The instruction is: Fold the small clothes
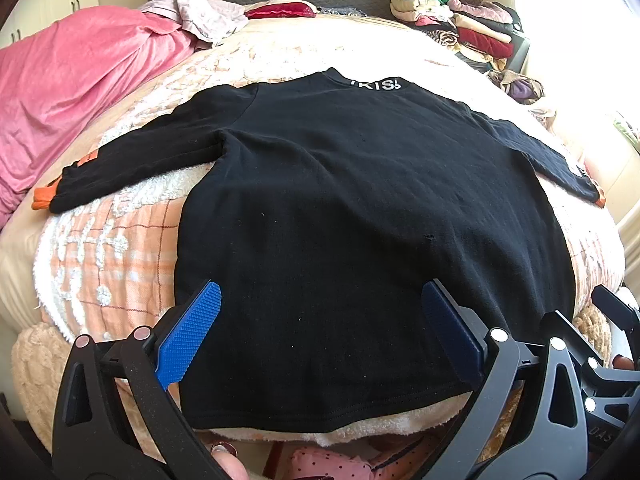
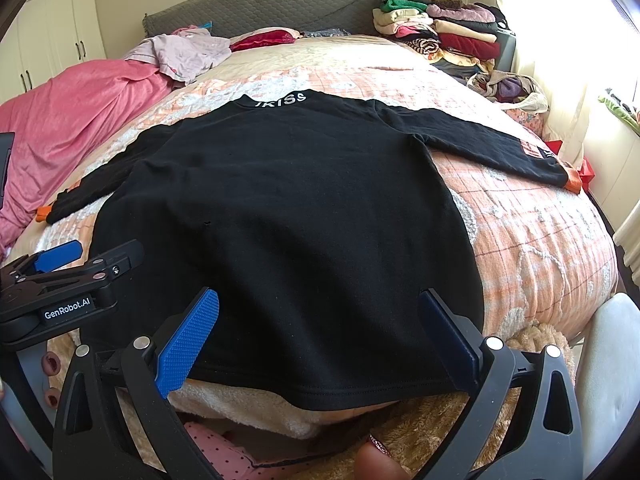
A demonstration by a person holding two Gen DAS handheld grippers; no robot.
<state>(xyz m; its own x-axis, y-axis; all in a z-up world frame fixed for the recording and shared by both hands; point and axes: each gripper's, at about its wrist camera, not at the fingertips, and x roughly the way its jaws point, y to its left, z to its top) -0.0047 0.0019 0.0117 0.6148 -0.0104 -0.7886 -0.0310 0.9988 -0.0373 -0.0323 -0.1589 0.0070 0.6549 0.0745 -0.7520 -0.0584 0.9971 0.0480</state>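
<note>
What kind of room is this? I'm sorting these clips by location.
Most likely a home bedroom: a bed with a grey padded headboard, a black long-sleeved top spread flat on its peach checked blanket, stacks of folded clothes by the window and white wardrobe doors at the left.

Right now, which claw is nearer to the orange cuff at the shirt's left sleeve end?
Left. The left claw is at the hem corner on the orange cuff's side; the right claw is further along the hem, toward the other sleeve.
</note>
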